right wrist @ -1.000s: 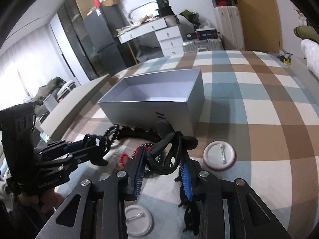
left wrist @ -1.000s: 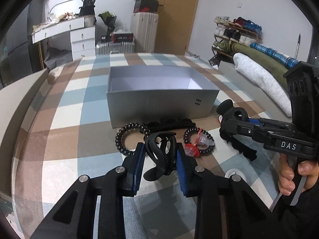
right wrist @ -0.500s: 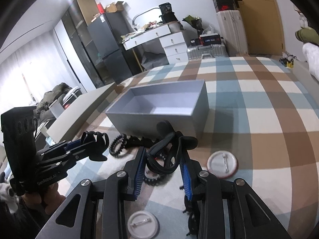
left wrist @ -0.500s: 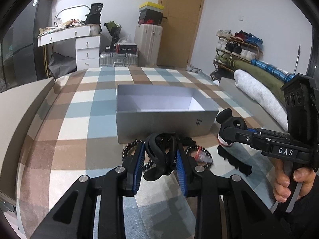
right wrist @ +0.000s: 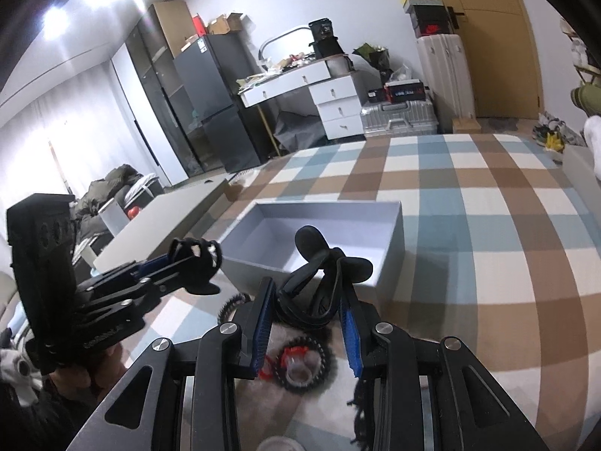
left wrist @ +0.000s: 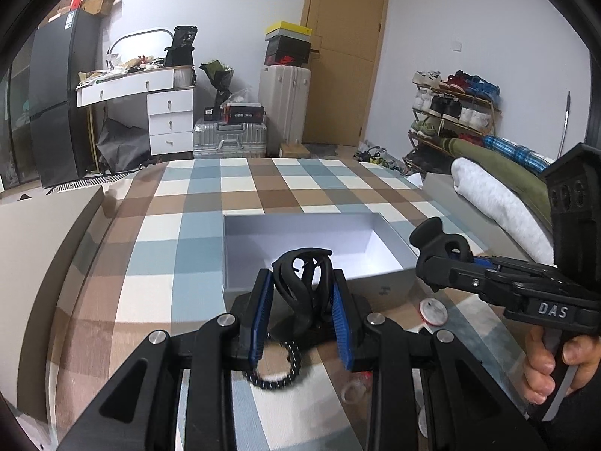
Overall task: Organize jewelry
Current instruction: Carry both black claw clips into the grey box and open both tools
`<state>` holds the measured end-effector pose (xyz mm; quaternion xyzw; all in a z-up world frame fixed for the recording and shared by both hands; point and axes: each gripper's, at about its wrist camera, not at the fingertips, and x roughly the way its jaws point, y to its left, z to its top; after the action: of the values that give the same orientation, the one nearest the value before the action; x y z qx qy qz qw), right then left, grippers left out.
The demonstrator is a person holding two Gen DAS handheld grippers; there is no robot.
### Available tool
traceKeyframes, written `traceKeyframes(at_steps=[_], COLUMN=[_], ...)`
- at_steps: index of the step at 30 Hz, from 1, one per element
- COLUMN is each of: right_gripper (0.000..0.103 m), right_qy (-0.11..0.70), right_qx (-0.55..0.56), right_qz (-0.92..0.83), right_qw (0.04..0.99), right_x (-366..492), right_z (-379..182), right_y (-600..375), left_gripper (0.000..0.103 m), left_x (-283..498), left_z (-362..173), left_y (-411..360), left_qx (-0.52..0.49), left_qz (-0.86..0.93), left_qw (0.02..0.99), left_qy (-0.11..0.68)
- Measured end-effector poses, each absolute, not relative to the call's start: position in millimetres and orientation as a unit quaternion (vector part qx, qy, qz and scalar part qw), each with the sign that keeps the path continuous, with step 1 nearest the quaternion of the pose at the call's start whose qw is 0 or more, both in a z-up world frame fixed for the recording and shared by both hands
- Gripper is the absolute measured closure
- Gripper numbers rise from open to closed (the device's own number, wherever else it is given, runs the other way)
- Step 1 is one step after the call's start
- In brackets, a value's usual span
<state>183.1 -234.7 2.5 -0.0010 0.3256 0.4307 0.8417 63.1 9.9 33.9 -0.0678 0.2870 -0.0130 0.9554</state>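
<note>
My left gripper is shut on a black hair claw clip and holds it above the near wall of the open grey box. My right gripper is shut on another black hair claw clip, raised just before the grey box. Below, on the checked cloth, lie a black beaded bracelet, a second beaded bracelet with a red and clear piece inside it, and a round white badge. The right gripper shows in the left wrist view and the left gripper in the right wrist view.
The checked cloth covers a bed. A grey box lid lies at the left edge. Rolled blankets lie on the right. A desk, suitcases and a shoe rack stand beyond the bed.
Both grippers have risen from the cloth with their claw clips and moved toward the box. The bracelets and badges now lie lower in both views.
</note>
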Motion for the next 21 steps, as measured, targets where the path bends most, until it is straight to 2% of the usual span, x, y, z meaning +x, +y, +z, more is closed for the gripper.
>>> traceKeyframes(at_steps=[21], right_gripper=[0.071], right_qy=[0.345], right_qx=[0.0], right_qz=[0.425], right_qw=[0.837], right_x=[219], right_z=[-2], right_y=[-205], left_gripper=[0.078], left_x=[100], left_z=[24], left_y=[6], left_qx=[-0.059], left_qz=[0.008], left_qw=[0.951], left_qy=[0.303])
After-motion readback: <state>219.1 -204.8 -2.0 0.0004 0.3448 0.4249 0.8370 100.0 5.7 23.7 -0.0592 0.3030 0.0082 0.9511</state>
